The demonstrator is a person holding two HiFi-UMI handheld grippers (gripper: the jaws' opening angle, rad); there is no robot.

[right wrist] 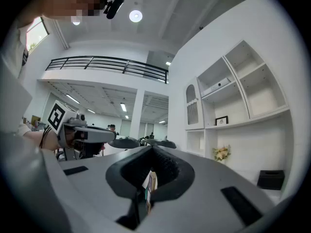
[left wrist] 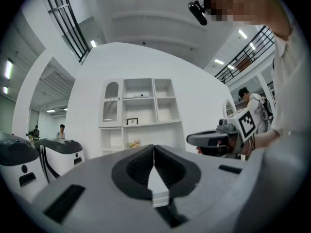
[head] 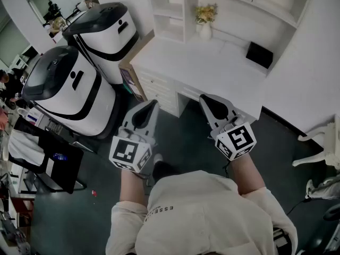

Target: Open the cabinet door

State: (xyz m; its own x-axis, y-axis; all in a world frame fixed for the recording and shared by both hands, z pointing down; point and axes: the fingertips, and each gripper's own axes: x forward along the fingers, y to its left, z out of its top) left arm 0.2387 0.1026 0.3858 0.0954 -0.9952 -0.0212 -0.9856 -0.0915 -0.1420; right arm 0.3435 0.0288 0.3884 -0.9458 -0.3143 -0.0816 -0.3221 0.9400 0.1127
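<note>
A white desk (head: 212, 68) with a shelf unit stands ahead of me. In the left gripper view the unit has a tall arched cabinet door (left wrist: 111, 102) at its upper left, shut, beside open shelves (left wrist: 150, 101). The right gripper view has the same door (right wrist: 193, 108) to the right. My left gripper (head: 153, 104) is held level a good way short of the desk, its jaws shut with nothing between them (left wrist: 154, 148). Beside it my right gripper (head: 204, 98) also points level at the desk, and its jaws meet at the tips (right wrist: 152, 149), empty.
Two large white-and-black machines (head: 69, 86) (head: 106, 31) stand to the left of the desk. A vase of flowers (head: 205, 20) and a black box (head: 259, 54) sit on the desk top. A white chair (head: 321, 142) is at the right. People stand in the background.
</note>
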